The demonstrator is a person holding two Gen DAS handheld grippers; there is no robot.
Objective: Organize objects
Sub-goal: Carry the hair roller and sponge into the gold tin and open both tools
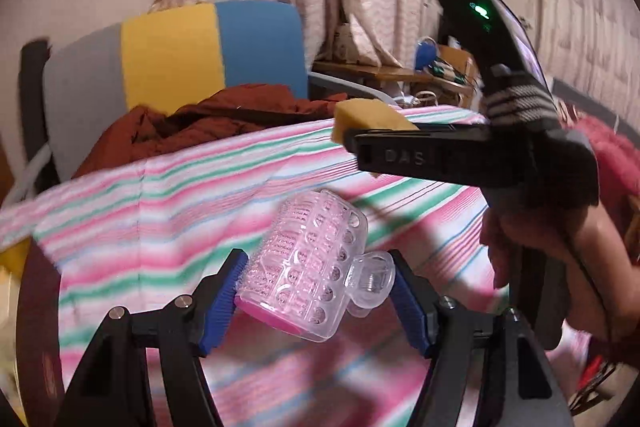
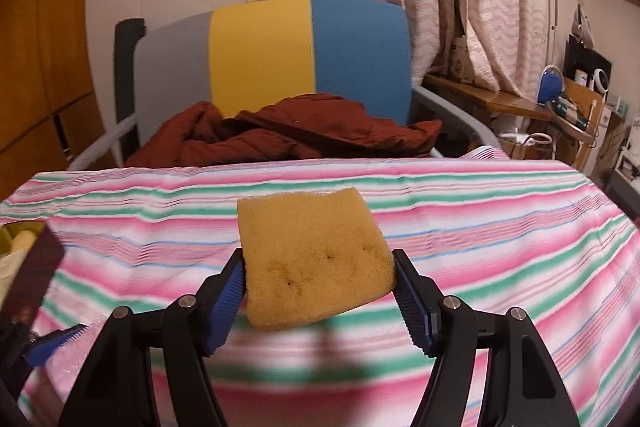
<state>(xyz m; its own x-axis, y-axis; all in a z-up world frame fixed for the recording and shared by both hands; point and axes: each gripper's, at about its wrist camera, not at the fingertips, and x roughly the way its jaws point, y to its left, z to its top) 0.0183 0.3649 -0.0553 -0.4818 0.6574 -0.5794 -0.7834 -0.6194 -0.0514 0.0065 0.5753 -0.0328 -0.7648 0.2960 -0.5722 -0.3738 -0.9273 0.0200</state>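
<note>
Both grippers were loaded above the striped worktop.

I had the worktop [image 2: 480, 227], under its pink, green and white striped cloth, filling the lower part of both views; behind it stood a chair [image 2: 260, 59] with a grey, yellow and blue back, a rust-red jacket [image 2: 288, 135] heaped on its seat. My right gripper [image 2: 320, 283] had its jaws closed on a yellow sponge [image 2: 316, 259], one blue pad pressed to each side, the sponge lifted clear of the cloth. From the left wrist I saw that same right gripper [image 1: 360, 147] from the side, held in a gloved hand [image 1: 532, 131]. My left gripper [image 1: 320, 291] had its jaws clamped on a clear plastic hair roller [image 1: 308, 267] with a pink core, tilted and off the cloth.
</note>
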